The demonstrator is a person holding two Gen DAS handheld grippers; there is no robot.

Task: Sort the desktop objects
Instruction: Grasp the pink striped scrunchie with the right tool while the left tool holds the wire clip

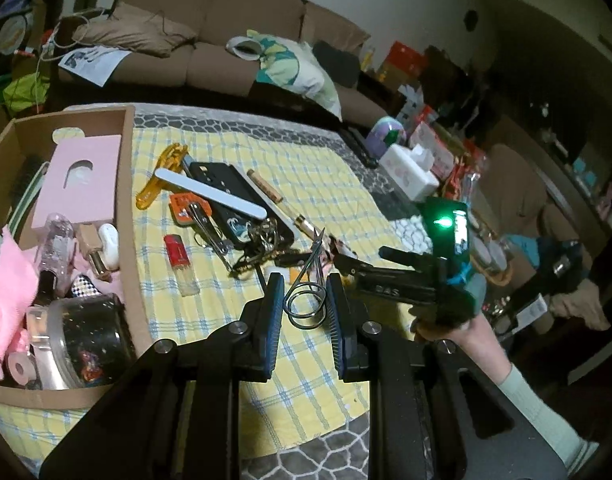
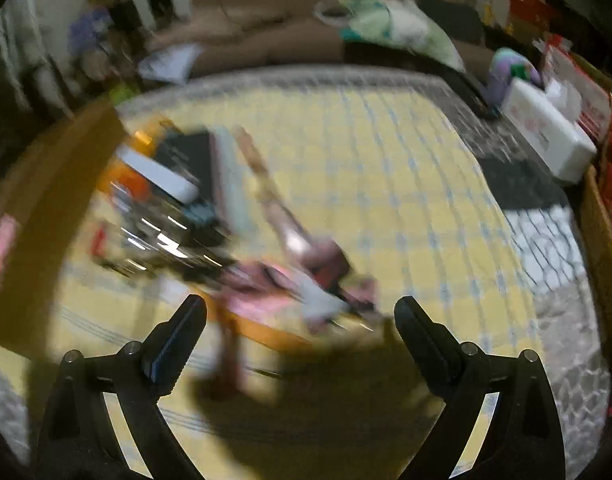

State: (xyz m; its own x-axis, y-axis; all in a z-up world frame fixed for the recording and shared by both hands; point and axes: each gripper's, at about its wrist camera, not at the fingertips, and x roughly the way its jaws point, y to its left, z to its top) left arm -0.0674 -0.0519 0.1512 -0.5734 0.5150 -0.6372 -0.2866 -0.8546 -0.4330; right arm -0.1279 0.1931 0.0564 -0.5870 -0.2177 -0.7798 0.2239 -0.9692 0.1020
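Observation:
My left gripper (image 1: 304,286) is shut on small metal scissors (image 1: 308,280), gripping their ring handles, blades pointing away, above the yellow plaid cloth (image 1: 314,184). A pile of loose things lies beyond: a black phone case (image 1: 225,196), a white nail file (image 1: 211,192), an amber clip (image 1: 161,176), an orange packet (image 1: 185,208), a red lighter (image 1: 179,258), keys (image 1: 261,240). My right gripper (image 2: 299,316) is open and empty over the cloth; it also shows in the left wrist view (image 1: 362,260) to the right of the scissors. The right wrist view is motion-blurred.
A cardboard box (image 1: 127,208) at the left holds a pink box (image 1: 81,176), a clear jar (image 1: 81,340), a bottle and pink cloth. A white tissue pack (image 1: 414,168) and clutter stand at the right. A brown sofa (image 1: 209,32) is behind the table.

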